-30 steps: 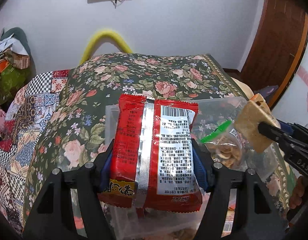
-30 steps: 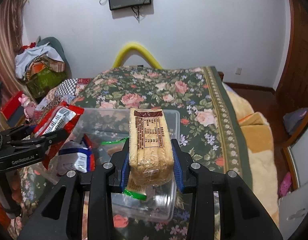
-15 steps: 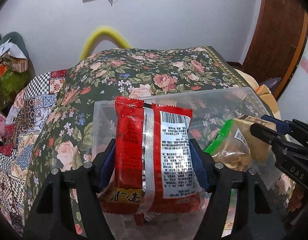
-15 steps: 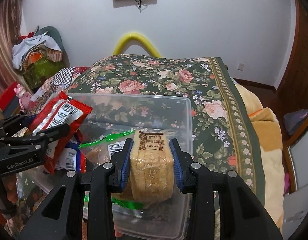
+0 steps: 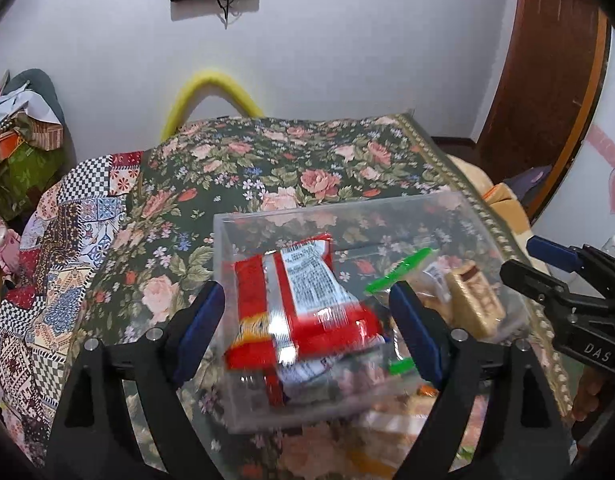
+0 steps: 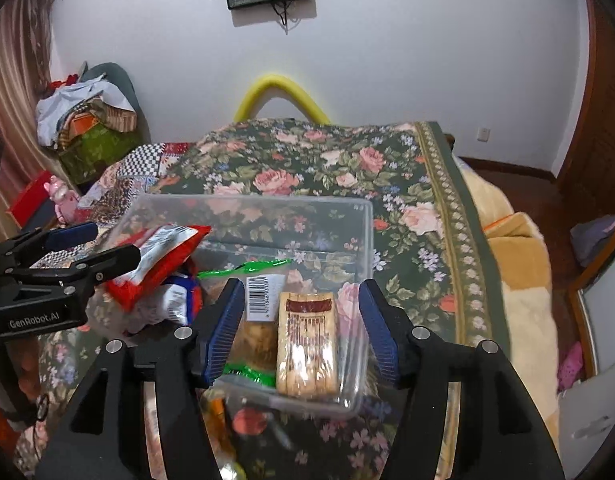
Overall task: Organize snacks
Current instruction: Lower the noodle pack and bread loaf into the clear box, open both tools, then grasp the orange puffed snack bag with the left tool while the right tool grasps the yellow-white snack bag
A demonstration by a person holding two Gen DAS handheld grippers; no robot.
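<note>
A clear plastic box [image 5: 387,208] sits on the floral bedspread. The red snack packet [image 5: 299,308] lies tilted inside it, blurred, between the pads of my left gripper [image 5: 307,332]. Those jaws are opening and neither pad touches the packet. A tan biscuit pack [image 6: 307,340] lies in the box's right end, between the pads of my right gripper [image 6: 301,332]. Those jaws are opening too, with a gap on both sides of the pack. Beside the biscuits are a zip bag with a green seal [image 6: 263,292] and a blue-and-white packet [image 6: 179,300].
The floral bedspread [image 6: 407,208] covers the bed, with a patchwork quilt [image 5: 67,240] to its left and a yellow blanket [image 6: 523,280] to its right. A yellow curved tube [image 6: 283,88] stands at the far end. Clothes [image 6: 87,116] are piled at the left wall.
Both grippers have opened and drawn back and up. The red packet and the biscuit pack, gripped before, now lie in the clear box.
</note>
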